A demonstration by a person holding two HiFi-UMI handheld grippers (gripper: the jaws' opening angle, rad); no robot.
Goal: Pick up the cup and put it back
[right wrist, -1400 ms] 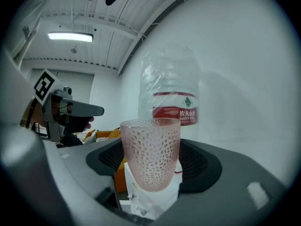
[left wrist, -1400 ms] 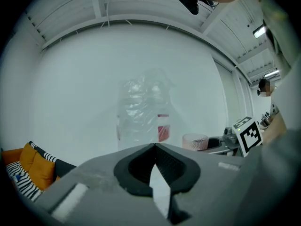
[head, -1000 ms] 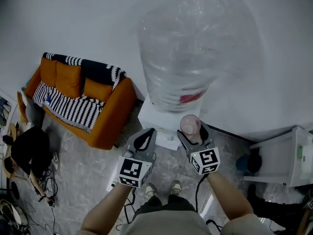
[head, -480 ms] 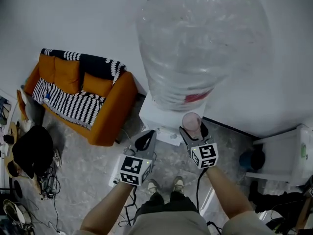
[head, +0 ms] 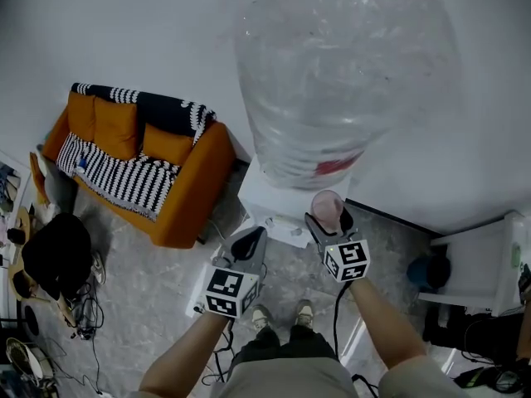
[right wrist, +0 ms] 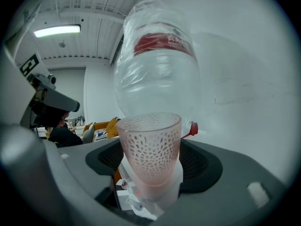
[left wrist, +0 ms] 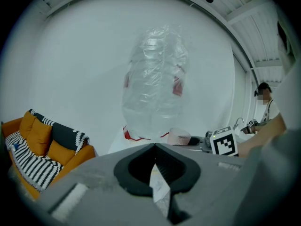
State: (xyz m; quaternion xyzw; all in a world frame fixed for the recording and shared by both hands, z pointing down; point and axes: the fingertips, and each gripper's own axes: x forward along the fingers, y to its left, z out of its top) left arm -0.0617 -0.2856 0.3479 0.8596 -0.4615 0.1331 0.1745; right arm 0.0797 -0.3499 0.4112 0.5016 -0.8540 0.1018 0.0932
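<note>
ok, right gripper (head: 327, 219) is clamped on the pink translucent plastic cup with a dotted lattice pattern (right wrist: 149, 147). jaws press on its lower sides, and the cup sits upright with its mouth up. in the head view the cup is at the front right corner of the white water dispenser cabinet (head: 272, 199), just below the big clear plastic water jug with a red label (head: 332, 81) that sits upside down on top. can't tell whether the cup base touches the cabinet (the jaws cover that spot).

left gripper (left wrist: 155, 163) has its jaws pressed together with nothing between them; its own view shows the pads meeting on a line. it hangs to the left of the right gripper and a bit nearer the person, nose aimed at the dispenser, not touching it. the two grippers are near each other but apart.

off to the left, an orange sofa with a black-and-white striped throw (head: 178, 191) stands against the white wall.
</note>
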